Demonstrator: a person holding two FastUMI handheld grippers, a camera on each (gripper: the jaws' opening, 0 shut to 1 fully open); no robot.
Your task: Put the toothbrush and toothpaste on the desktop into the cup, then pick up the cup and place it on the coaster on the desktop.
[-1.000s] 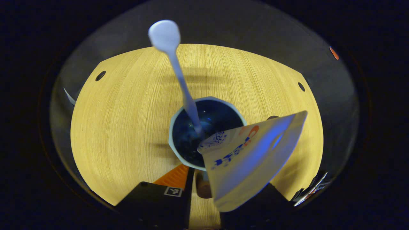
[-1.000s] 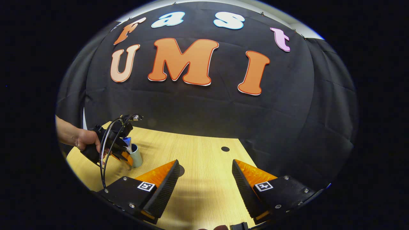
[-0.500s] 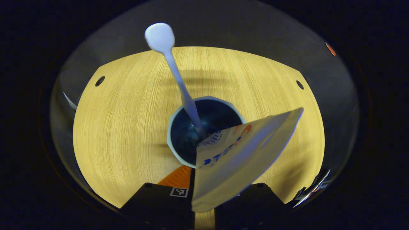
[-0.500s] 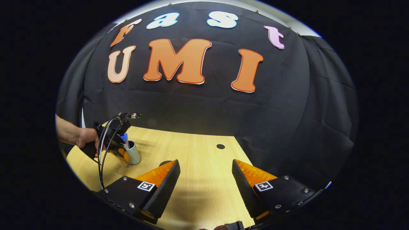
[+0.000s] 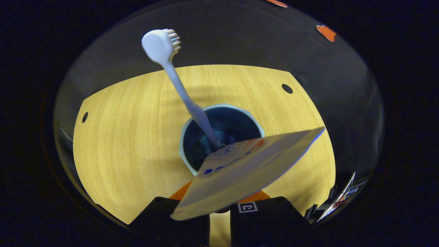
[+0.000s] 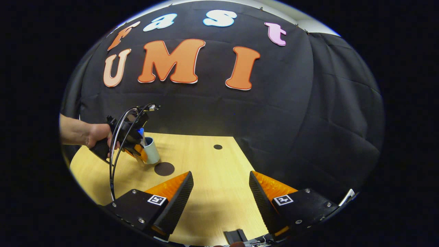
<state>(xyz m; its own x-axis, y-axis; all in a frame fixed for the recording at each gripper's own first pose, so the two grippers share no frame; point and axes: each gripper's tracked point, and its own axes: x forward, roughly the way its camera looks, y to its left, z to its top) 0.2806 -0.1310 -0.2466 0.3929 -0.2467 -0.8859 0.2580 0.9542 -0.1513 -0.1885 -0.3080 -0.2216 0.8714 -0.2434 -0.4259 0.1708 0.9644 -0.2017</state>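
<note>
A pale cup with a dark inside sits in the middle of the left gripper view. A white toothbrush stands in it, head up. A toothpaste tube leans out over the near rim and hides most of my fingers. My left gripper is shut on the cup's near side. In the right gripper view the left gripper holds the tilted cup just left of a dark round coaster. My right gripper stands open above the table with nothing in it.
The wooden table ends at the black cloth wall behind and on the right. It has small round holes. A person's hand holds the left gripper, and a cable loop hangs from it.
The left gripper's fingers closed on the cup and carried it toward the coaster, tilting the tube and brush. The right gripper turned, bringing the coaster out from behind its left finger.
</note>
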